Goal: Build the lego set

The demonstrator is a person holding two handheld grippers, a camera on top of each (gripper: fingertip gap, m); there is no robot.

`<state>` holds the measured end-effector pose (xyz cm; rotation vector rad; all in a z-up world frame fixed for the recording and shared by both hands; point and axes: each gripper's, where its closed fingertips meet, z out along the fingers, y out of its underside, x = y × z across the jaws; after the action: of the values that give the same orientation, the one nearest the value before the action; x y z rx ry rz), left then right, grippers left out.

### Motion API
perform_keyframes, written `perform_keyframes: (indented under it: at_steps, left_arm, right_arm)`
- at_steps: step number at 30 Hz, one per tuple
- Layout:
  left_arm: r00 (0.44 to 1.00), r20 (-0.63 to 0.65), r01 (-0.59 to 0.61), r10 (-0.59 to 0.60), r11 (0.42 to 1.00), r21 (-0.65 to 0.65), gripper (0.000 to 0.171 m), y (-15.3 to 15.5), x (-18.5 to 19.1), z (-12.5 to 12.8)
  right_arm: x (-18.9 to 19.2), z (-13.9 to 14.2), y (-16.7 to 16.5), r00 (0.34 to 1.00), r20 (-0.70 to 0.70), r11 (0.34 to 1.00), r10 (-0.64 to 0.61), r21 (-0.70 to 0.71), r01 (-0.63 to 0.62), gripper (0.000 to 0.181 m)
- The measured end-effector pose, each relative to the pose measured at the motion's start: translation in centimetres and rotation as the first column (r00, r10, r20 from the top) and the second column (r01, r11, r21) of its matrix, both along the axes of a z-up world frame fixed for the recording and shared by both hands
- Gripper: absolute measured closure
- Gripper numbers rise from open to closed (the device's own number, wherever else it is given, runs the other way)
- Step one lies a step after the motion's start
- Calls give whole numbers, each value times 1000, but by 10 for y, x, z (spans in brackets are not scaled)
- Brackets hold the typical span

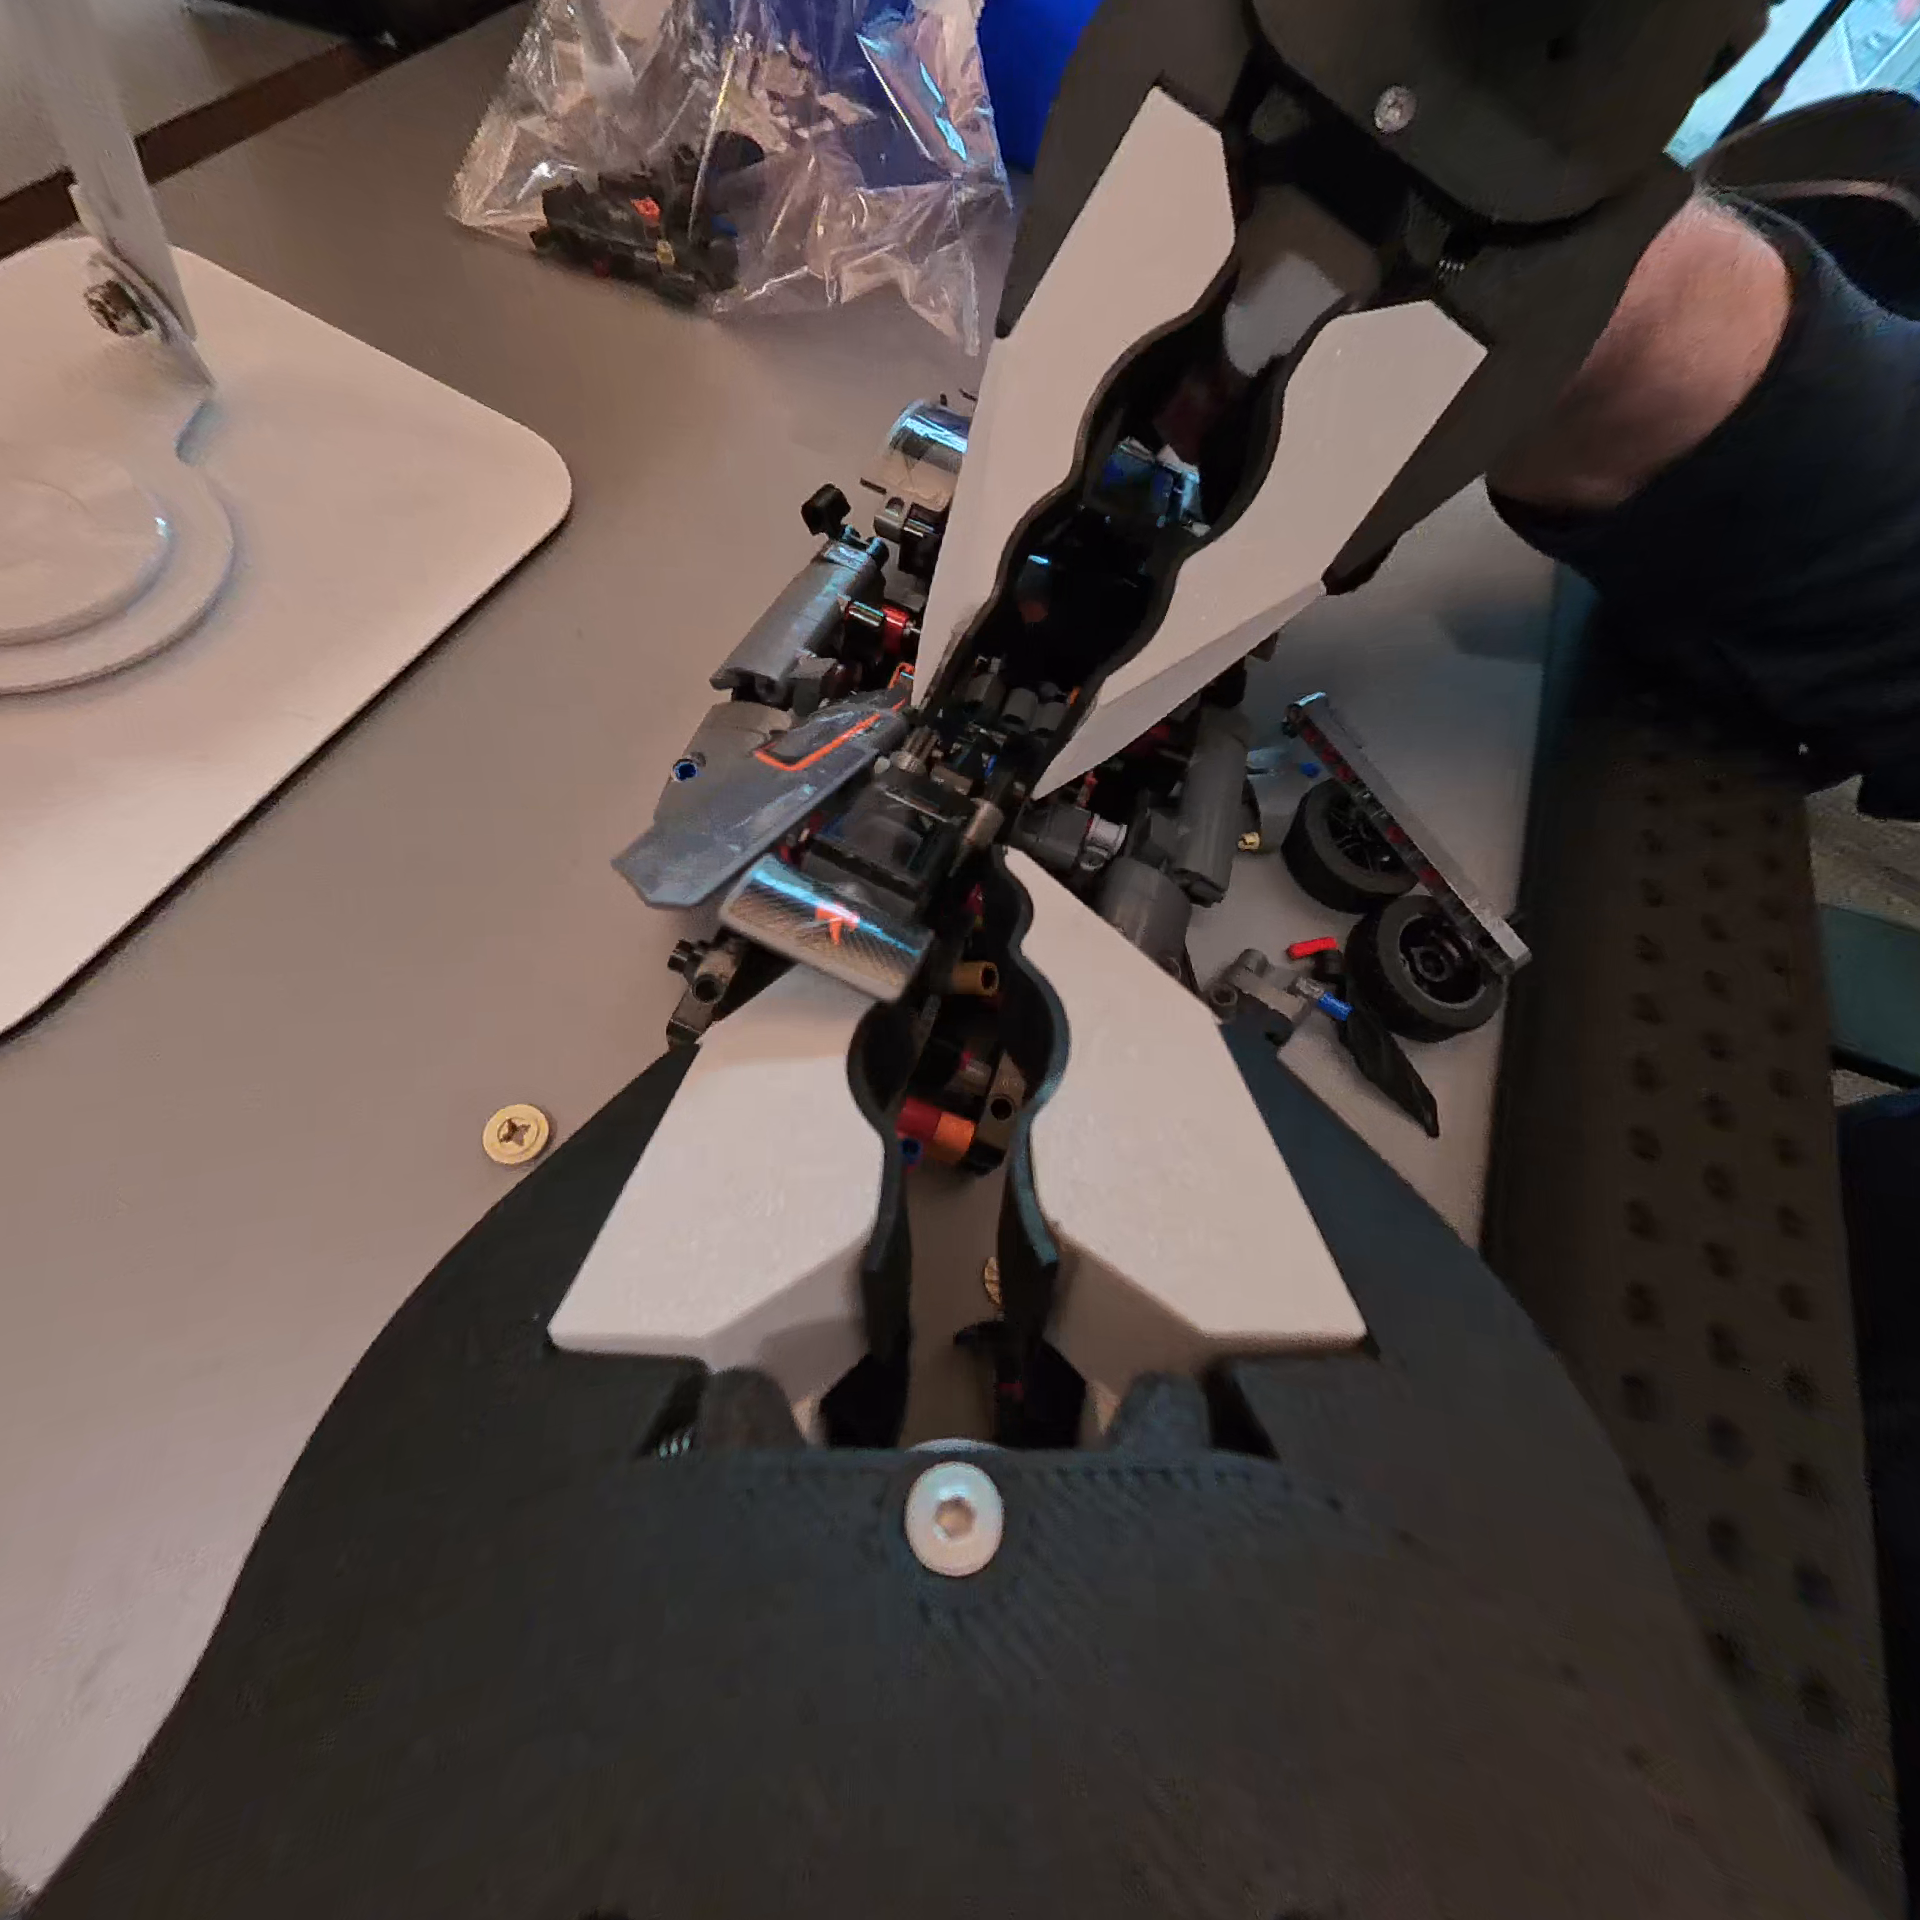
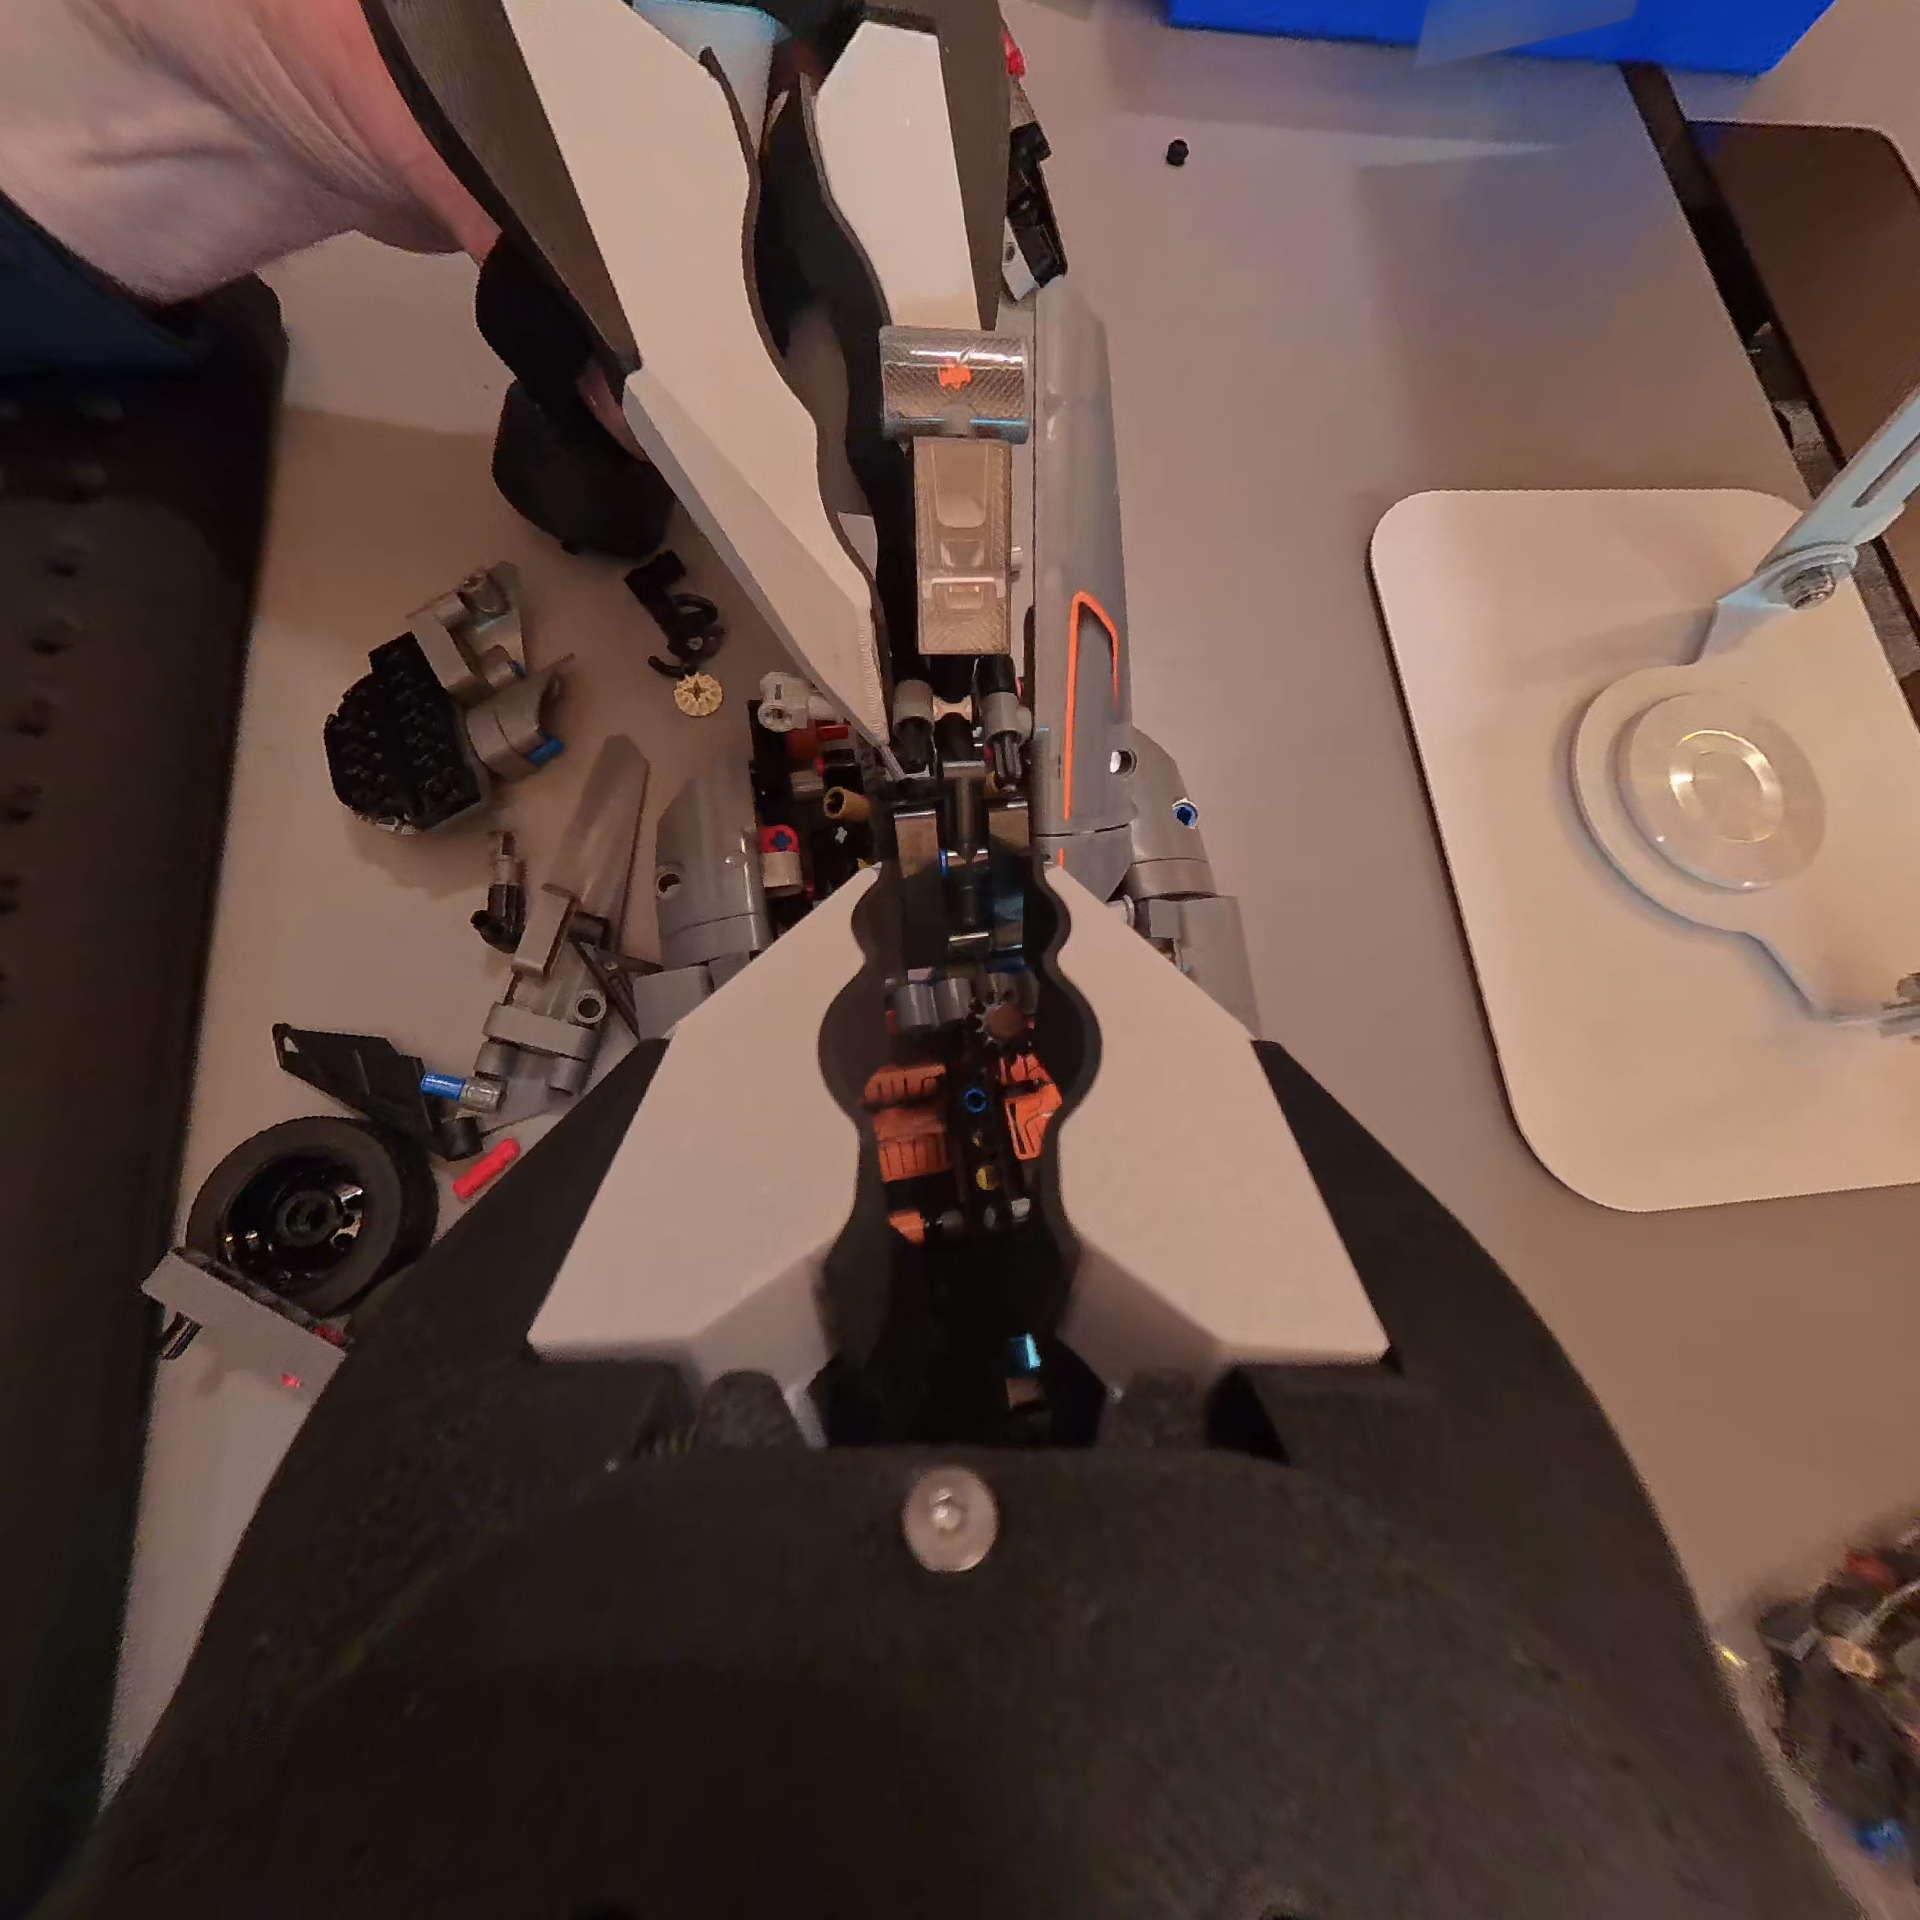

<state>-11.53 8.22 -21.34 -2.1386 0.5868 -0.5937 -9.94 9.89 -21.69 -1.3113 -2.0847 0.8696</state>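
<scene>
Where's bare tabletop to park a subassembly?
Free: the grey strip between the model and the white stand base, and the table by the tan disc. Crowded: loose parts and wheel on the model's other side.

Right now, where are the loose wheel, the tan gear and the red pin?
loose wheel (image 2: pixel 312 1216): right wrist view, black hub.
tan gear (image 2: pixel 692 694): right wrist view, centre.
red pin (image 2: pixel 486 1168): right wrist view, middle.

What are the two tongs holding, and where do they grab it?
Both grip the half-built lego car at its dark middle frame: left tongs and right tongs pinch it from opposite ends, tips nearly meeting.
</scene>
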Motion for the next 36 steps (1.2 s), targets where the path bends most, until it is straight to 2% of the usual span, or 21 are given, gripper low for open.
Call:
perform_keyframes:
  at_steps: [2, 3, 5, 13, 14, 17, 19, 28, 31, 32, 36]
  left_arm:
    - [1000, -28, -3, 3, 1000, 5, 166, -2, 0, 0]
    - [1000, -18, 5, -4, 1000, 4, 171, -4, 0, 0]
    - [1000, -11, -15, 15, 1000, 25, 171, -3, -3, 1]
    - [1000, -11, -25, 25, 999, 26, 171, -5, -2, 3]
    - [1000, -10, -28, 28, 999, 28, 171, -4, -2, 4]
    - [1000, -12, -19, 19, 999, 37, 171, -2, 2, 5]
    - [1000, -12, -12, 13, 999, 36, 171, 0, 5, 6]
    - [1000, 0, -18, 18, 999, 42, 171, 2, 10, 5]
    - [999, -35, -35, 37, 998, 53, 171, 3, 8, 3]
    - [998, -54, -42, 45, 997, 59, 171, 3, 8, 2]
    - [987, -144, -59, 71, 994, 90, 171, 4, 5, 1]
  right_arm:
    - [0, 0, -1, 1000, 2, 1000, -2, -6, 2, 160]
    - [2, -1, -1, 1000, 5, 1000, 7, -18, -7, 159]
    - [5, -4, -2, 1000, 6, 999, 24, -27, -24, 176]
    - [5, 1, -1, 1000, -2, 1000, 23, -14, -23, 176]
    - [5, 3, 0, 1000, -14, 1000, 22, 12, -21, 169]
    - [-1, 16, -8, 995, -88, 998, 45, 47, -41, 164]
    - [-5, 14, -4, 997, -81, 996, 18, 94, -10, 164]
    - [-3, 12, -4, 997, -73, 989, 26, 145, -15, 171]
    - [-3, 11, -3, 998, -65, 985, 19, 171, -7, 173]
    - [-3, 10, -3, 998, -65, 985, 19, 174, -7, 178]
    - [-4, 9, -3, 998, -65, 985, 13, 175, -1, 178]
